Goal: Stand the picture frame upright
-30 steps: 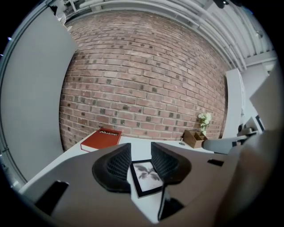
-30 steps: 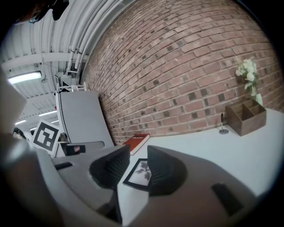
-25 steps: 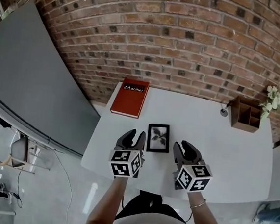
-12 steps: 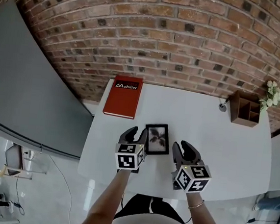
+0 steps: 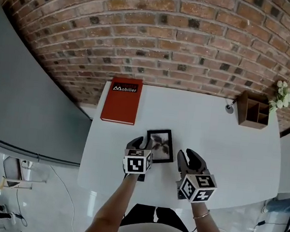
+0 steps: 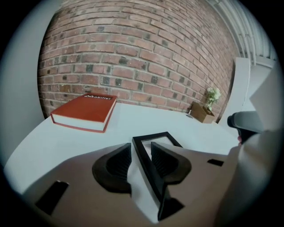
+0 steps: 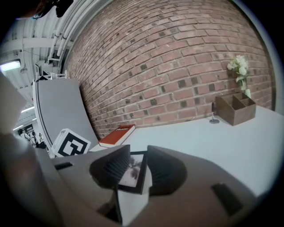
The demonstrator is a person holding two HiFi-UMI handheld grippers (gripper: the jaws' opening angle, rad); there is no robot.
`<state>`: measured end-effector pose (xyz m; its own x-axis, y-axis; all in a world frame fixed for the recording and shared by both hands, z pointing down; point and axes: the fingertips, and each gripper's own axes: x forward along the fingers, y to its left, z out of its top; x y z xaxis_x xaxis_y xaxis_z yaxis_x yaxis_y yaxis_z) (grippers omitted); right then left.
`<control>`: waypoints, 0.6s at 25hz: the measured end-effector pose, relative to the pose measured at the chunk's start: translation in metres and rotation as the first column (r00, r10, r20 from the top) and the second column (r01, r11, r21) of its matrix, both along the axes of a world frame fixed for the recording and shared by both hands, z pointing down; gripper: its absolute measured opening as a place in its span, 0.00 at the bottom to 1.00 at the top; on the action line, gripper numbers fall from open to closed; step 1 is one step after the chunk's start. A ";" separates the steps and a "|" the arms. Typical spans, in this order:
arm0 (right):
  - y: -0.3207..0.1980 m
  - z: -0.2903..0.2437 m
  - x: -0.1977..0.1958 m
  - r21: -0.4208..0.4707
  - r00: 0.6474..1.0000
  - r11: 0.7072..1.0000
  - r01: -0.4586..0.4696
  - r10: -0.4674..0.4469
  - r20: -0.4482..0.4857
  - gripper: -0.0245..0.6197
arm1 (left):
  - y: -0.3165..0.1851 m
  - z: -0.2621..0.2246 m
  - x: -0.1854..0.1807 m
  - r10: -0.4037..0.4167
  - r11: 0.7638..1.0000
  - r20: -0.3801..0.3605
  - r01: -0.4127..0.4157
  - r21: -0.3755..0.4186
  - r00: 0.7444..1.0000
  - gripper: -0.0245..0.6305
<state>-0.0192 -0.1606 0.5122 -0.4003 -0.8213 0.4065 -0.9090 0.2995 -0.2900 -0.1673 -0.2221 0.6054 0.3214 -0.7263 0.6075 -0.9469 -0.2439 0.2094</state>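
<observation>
A small black picture frame (image 5: 159,146) with a plant print lies flat on the white table (image 5: 223,146). My left gripper (image 5: 141,144) stands open at the frame's left side. In the left gripper view the frame's black edge (image 6: 143,156) runs between the jaws of that gripper (image 6: 141,153), touching the right pad (image 6: 165,162), with a gap to the left pad. My right gripper (image 5: 189,159) hovers open a little to the right of the frame and touches nothing. Between the jaws of the right gripper (image 7: 138,166) the frame (image 7: 132,172) shows farther off.
A red book (image 5: 121,101) lies at the table's back left. A wooden desk organiser (image 5: 253,110) with white flowers (image 5: 284,98) stands at the back right against the brick wall. The table's front edge runs just behind both grippers.
My left gripper has moved in toward the frame, and the frame's left edge now sits between its jaws. The right gripper has stayed beside the frame.
</observation>
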 end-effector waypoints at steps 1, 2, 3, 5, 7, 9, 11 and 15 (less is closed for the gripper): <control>-0.001 0.001 0.001 -0.003 1.000 1.000 -0.003 0.003 -0.001 0.20 | 0.000 0.004 0.001 0.003 1.000 0.002 -0.003 -0.015 1.000 0.24; -0.002 0.002 0.001 -0.006 1.000 1.000 -0.005 0.005 -0.001 0.20 | 0.000 0.008 0.002 0.006 1.000 0.005 -0.006 -0.029 1.000 0.24; -0.002 0.003 0.002 -0.009 1.000 1.000 -0.007 0.007 -0.001 0.20 | 0.000 0.012 0.003 0.010 0.999 0.007 -0.010 -0.042 1.000 0.24; -0.004 0.004 0.002 -0.013 1.000 1.000 -0.009 0.009 0.000 0.20 | 0.000 0.016 0.005 0.019 0.998 0.018 -0.018 -0.059 1.000 0.24; -0.005 0.005 0.001 -0.016 1.000 1.000 -0.007 0.007 0.000 0.20 | -0.001 0.018 0.006 0.025 0.997 0.029 -0.022 -0.075 0.999 0.24; -0.005 0.008 0.000 -0.023 1.000 1.000 -0.002 0.002 -0.002 0.20 | -0.001 0.020 0.008 0.032 0.995 0.039 -0.028 -0.101 0.999 0.24; -0.006 0.011 -0.003 -0.033 1.000 0.999 0.005 -0.005 -0.006 0.20 | -0.001 0.023 0.011 0.040 0.991 0.041 -0.035 -0.130 0.998 0.24; -0.007 0.021 -0.011 -0.059 0.999 0.998 0.030 -0.031 -0.019 0.20 | 0.000 0.024 0.013 0.028 0.987 0.023 -0.024 -0.160 0.999 0.19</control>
<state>-0.0304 -0.1680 0.5333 -0.4162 -0.7834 0.4616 -0.9054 0.3102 -0.2898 -0.1540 -0.2224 0.6294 0.3220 -0.6109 0.7233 -0.9462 -0.2333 0.2242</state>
